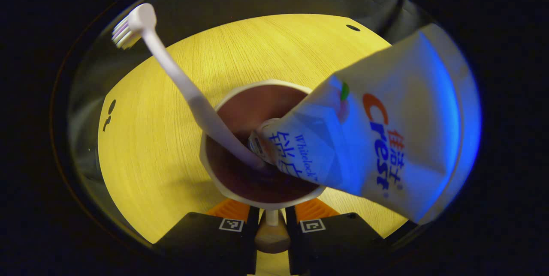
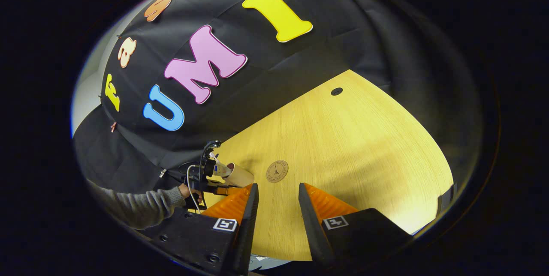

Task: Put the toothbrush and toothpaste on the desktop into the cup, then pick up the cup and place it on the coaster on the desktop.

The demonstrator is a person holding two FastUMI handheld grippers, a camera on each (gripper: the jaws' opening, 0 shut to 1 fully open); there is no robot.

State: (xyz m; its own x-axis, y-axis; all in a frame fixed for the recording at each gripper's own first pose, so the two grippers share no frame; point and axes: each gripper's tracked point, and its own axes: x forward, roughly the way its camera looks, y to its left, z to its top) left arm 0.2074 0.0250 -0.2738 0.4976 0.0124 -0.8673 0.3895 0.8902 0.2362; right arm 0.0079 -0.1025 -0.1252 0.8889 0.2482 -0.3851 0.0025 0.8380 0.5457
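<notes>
Left gripper (image 1: 272, 220): fingers nearly closed at 6 o'clock in the left gripper view, both pressing on the thin handle (image 1: 272, 229) of the white cup with a dark brown interior (image 1: 257, 181), so the cup is held by its handle. White plastic toothbrush (image 1: 171, 70) stands in the cup, bristle head leaning toward 10 o'clock. White-and-blue toothpaste tube (image 1: 386, 126) also in the cup, cap end down, flat end leaning toward 2 o'clock. Pale wood-grain desktop (image 1: 150, 160) lies below the cup.

Right gripper (image 2: 278, 207): fingers spread apart, nothing between them, above the desktop. Small round brown coaster (image 2: 277, 170) lies flat at 12 o'clock just past the fingertips. At 9 o'clock in the right gripper view, a grey-sleeved hand (image 2: 188, 191) holds the left gripper with the cup, which is near the coaster and apart from it.
</notes>
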